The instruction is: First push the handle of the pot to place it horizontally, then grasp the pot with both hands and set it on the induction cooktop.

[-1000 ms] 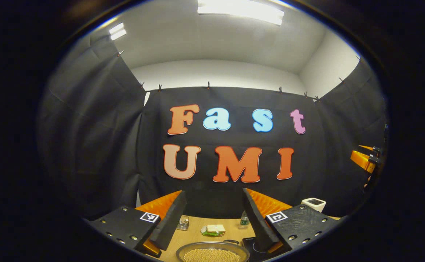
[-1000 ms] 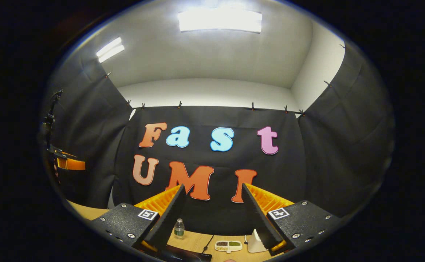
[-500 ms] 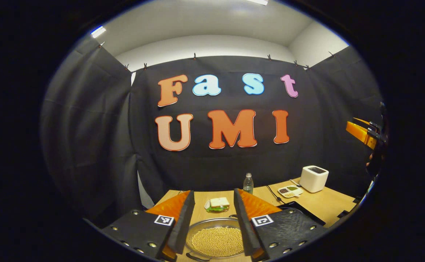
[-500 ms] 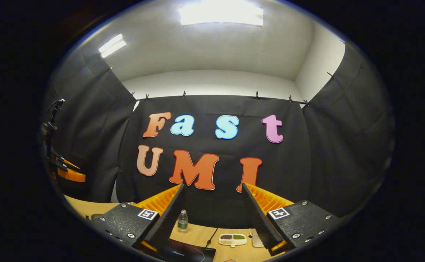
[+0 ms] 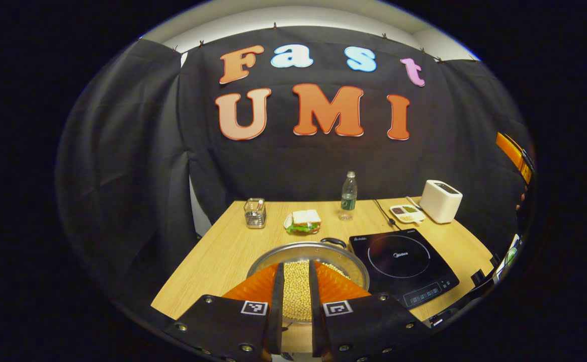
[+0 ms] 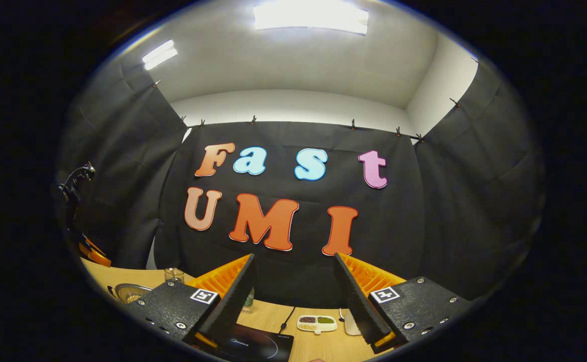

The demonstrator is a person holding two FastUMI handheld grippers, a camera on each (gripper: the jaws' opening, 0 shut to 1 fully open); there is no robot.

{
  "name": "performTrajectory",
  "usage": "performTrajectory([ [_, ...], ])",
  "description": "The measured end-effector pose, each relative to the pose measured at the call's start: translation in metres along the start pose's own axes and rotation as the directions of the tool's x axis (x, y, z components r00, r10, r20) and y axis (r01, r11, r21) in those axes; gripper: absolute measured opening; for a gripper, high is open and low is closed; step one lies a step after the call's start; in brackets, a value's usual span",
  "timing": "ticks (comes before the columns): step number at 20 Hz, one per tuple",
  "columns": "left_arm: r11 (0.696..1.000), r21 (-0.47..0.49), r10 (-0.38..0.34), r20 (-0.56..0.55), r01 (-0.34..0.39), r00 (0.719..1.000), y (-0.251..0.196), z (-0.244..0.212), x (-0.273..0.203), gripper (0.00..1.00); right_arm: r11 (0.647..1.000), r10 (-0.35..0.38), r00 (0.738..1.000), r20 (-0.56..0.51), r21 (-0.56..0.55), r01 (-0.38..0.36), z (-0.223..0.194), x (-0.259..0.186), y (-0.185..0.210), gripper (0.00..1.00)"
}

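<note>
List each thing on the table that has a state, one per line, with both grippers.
pot: uncovered, holding beans, on the table beside the cooktop
induction cooktop: bare
water bottle: upright, capped
toaster: upright
left gripper: nearly closed, holding nothing
right gripper: open, raised

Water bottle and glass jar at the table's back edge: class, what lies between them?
The sandwich, slightly nearer than the water bottle and glass jar, in the left gripper view.

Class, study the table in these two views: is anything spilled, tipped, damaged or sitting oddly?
Nothing stands out. The pot of beans sits flat on the table beside the induction cooktop, with no beans scattered. The bottle and toaster stand upright, and the sandwich lies flat.
</note>
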State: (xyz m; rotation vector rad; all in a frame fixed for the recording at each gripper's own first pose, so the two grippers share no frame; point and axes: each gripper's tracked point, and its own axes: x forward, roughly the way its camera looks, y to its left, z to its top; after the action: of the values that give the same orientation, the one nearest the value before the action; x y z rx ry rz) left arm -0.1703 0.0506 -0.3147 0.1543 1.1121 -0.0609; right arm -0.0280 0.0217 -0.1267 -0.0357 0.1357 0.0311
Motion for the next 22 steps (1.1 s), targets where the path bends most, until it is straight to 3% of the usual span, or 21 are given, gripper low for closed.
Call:
performTrajectory([
  [3, 0.997, -0.075, -0.008, -0.136, -0.002, 0.991, 0.004, -0.04, 0.007, 0.12, 1.0, 0.002, 1.0, -0.025, 0.012, -0.002, -0.017, -0.002, 0.005, 0.95],
  [6, 0.99, -0.138, -0.04, -0.265, 0.003, 0.964, 0.001, -0.076, 0.009, 0.13, 1.0, 0.007, 0.998, -0.06, 0.027, -0.006, -0.034, -0.001, 0.008, 0.95],
  [10, 0.974, -0.225, -0.068, -0.425, -0.033, 0.903, -0.004, -0.125, 0.017, 0.13, 1.0, -0.017, 0.994, -0.108, 0.02, 0.019, -0.057, 0.004, 0.004, 0.94],
  [15, 0.943, -0.325, -0.121, -0.545, -0.076, 0.83, -0.007, -0.162, 0.009, 0.12, 1.0, -0.024, 0.99, -0.139, 0.016, 0.026, -0.071, 0.002, 0.003, 0.95],
  [20, 0.932, -0.349, -0.145, -0.6, -0.095, 0.786, -0.009, -0.183, 0.009, 0.12, 0.999, -0.03, 0.986, -0.163, 0.023, 0.034, -0.082, 0.004, 0.005, 0.95],
  [22, 0.928, -0.342, -0.107, -0.622, -0.146, 0.775, -0.001, -0.193, 0.014, 0.12, 0.999, -0.031, 0.984, -0.176, 0.026, 0.036, -0.088, 0.005, 0.007, 0.95],
])
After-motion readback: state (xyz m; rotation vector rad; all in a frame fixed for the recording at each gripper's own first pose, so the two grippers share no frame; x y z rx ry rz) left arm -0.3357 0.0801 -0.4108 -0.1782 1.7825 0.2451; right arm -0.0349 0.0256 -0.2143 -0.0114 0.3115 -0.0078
